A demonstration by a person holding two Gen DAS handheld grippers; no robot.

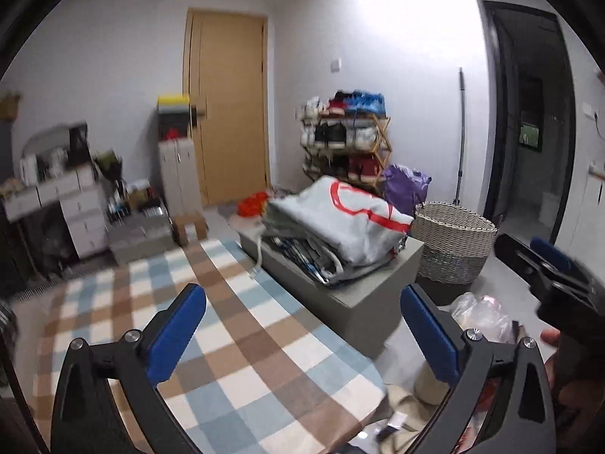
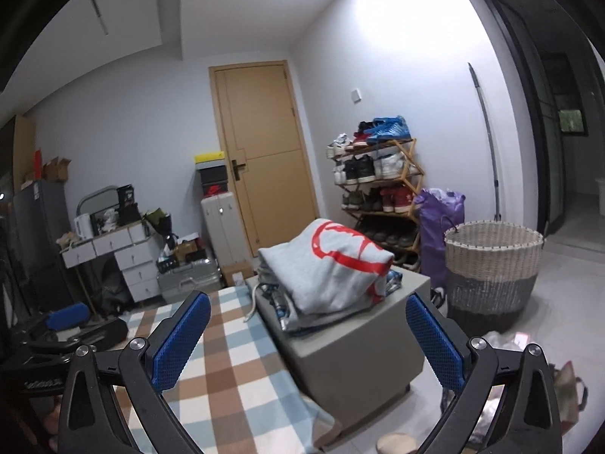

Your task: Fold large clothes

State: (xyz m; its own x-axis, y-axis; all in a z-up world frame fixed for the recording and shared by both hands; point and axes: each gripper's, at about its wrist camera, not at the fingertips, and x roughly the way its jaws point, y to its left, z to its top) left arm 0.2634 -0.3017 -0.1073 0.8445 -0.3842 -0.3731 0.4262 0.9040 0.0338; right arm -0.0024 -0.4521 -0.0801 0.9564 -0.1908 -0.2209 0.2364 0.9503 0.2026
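A folded grey garment with a red print [image 1: 340,215] [image 2: 332,261] lies on top of a stack of folded clothes [image 1: 302,253] on a grey box [image 1: 359,302] [image 2: 363,344]. A blue, brown and white checked cloth [image 1: 242,340] [image 2: 234,359] covers the surface beside the box. My left gripper [image 1: 302,325] hangs open above the checked cloth, with nothing between its blue pads. My right gripper [image 2: 308,340] is also open and holds nothing, short of the box. Each gripper shows at the edge of the other's view: the right gripper [image 1: 537,261], the left gripper [image 2: 83,327].
A woven basket [image 1: 453,242] [image 2: 491,265] stands on the floor right of the box, a purple bag [image 2: 438,223] and a shoe rack [image 2: 378,185] behind it. White drawers [image 2: 128,257] and a wooden door [image 2: 264,143] are at the back. Plastic bags [image 1: 480,314] lie on the floor.
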